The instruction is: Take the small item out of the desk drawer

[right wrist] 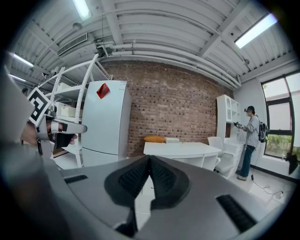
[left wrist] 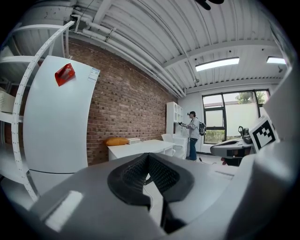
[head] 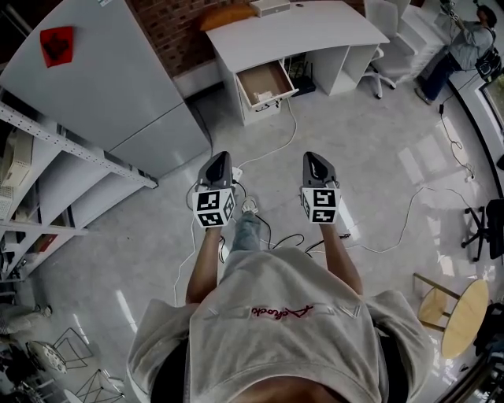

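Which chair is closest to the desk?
The white swivel chair at the desk's right end; the black chair stands far off at the head view's right edge.

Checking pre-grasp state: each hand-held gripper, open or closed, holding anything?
Left hand-held gripper: closed, empty.
Right hand-held gripper: closed, empty.

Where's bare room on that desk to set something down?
The white curved desk top is bare from the white box to its right end. The orange cushion fills its left end. White cables cross the floor by the open drawer.
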A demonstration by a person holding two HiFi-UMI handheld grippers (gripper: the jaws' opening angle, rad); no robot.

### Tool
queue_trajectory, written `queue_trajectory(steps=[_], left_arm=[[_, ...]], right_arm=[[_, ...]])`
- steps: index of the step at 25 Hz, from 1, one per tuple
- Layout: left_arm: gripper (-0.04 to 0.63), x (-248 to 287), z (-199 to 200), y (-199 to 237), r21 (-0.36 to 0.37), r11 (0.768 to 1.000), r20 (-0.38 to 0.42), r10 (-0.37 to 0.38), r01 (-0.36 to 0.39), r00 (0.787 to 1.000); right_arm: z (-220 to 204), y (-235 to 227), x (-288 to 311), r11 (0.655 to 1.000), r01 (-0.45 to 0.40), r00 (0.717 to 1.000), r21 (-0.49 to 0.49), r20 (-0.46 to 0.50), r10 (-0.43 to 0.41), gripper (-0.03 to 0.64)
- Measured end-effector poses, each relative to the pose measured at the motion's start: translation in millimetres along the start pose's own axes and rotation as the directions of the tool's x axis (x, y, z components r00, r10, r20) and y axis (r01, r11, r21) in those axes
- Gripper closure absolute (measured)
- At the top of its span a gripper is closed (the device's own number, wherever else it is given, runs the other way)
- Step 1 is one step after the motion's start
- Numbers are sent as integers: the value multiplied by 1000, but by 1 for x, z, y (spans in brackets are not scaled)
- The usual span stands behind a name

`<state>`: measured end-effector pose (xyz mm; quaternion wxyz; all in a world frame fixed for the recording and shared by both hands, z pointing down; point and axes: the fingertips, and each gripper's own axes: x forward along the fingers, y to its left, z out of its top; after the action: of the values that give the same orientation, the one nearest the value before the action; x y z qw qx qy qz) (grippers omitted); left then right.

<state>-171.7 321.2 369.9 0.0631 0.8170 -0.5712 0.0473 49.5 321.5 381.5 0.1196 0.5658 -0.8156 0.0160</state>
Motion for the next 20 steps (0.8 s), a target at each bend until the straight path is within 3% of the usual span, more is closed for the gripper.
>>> queue_trajectory(steps=[8, 20], left_arm=[[587, 65, 12, 45, -6, 999, 3, -32, 32, 999], [586, 172, 54, 123, 4, 998, 27, -59, 59, 998]], right_arm=[[18, -6, 71, 1000, 27, 1000, -10, -8, -27, 606], [76, -21, 199, 998, 53, 998, -38, 23, -52, 606]])
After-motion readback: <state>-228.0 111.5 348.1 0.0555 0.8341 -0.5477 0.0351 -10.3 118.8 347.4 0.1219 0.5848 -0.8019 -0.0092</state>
